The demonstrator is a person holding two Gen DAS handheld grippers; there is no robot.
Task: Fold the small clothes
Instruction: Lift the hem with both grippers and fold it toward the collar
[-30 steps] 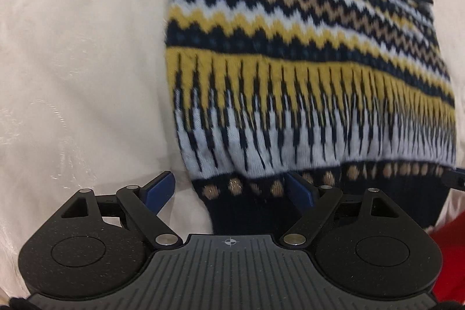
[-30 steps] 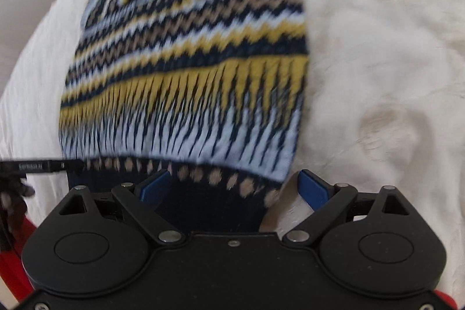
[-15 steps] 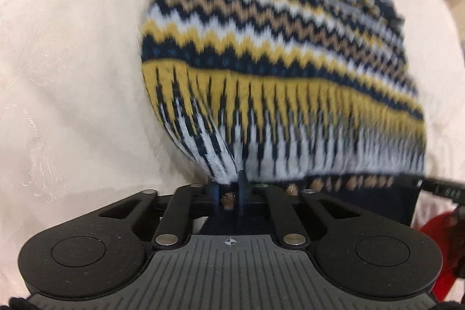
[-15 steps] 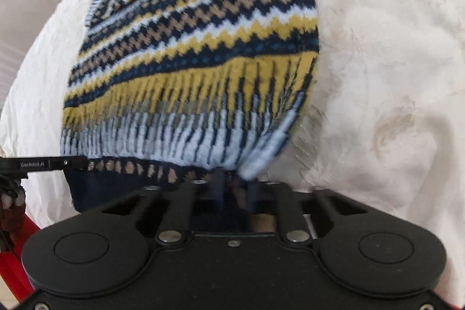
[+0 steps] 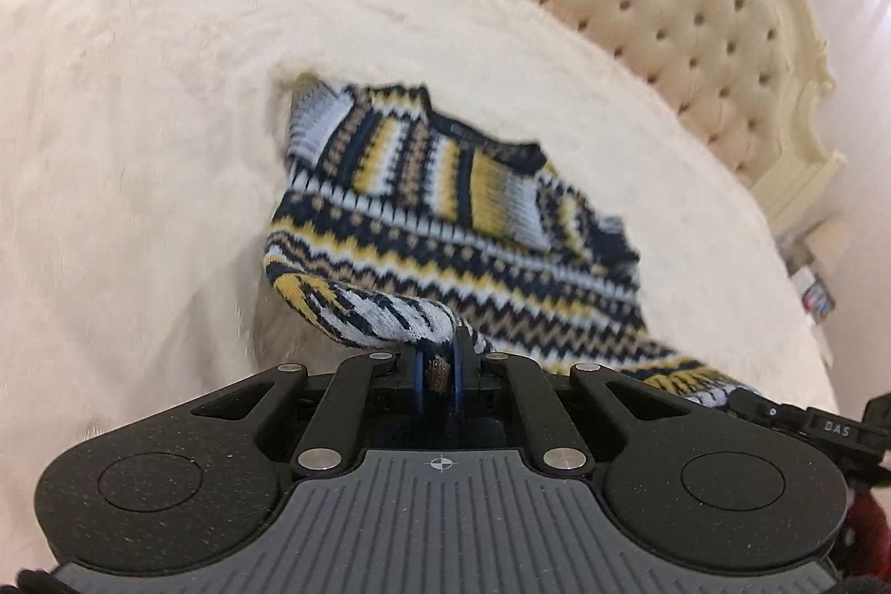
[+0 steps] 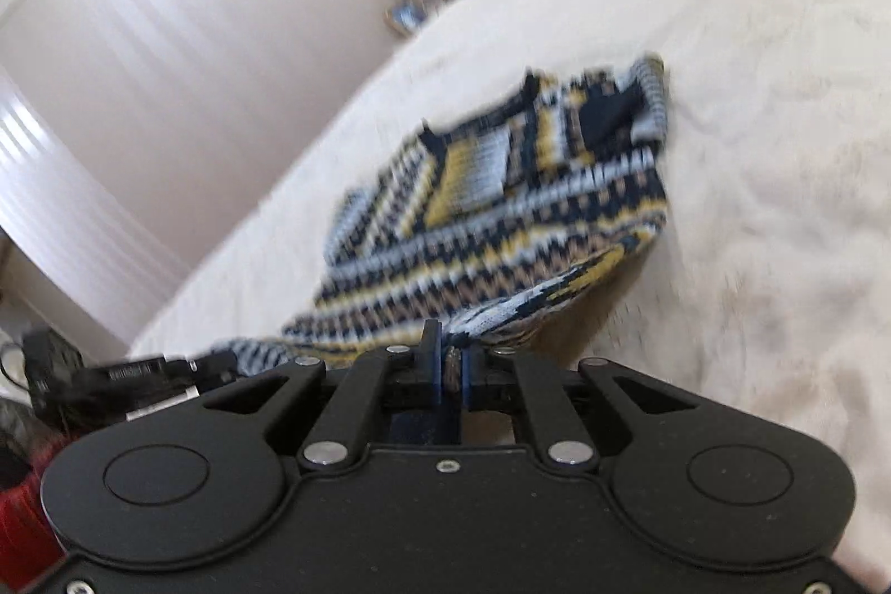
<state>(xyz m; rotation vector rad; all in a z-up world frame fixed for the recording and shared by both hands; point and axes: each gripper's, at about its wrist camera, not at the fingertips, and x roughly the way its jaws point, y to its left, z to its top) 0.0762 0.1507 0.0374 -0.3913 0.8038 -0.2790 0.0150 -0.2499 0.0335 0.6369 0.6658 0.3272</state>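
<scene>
knit sweater (image 5: 445,226) hem in both tongs

Right tongs (image 6: 450,363) clamped on patterned sweater (image 6: 501,215) hem, lifted off white bedspread (image 6: 752,148).

Very little can be read. In the left wrist view, the white letters "DAS" (image 5: 836,428) stand on a narrow black bar of the other hand-held gripper, which reaches in from the right edge. A small white crosshair mark (image 5: 439,464) sits at the top middle of the grey ribbed plate on the left hand-held gripper's body. In the right wrist view, a black bar at the left edge bears a short line of white print (image 6: 132,371), too blurred to read. The dark collar of the navy, yellow and white patterned knit sweater (image 5: 473,132) shows faint marks that cannot be made out.
</scene>
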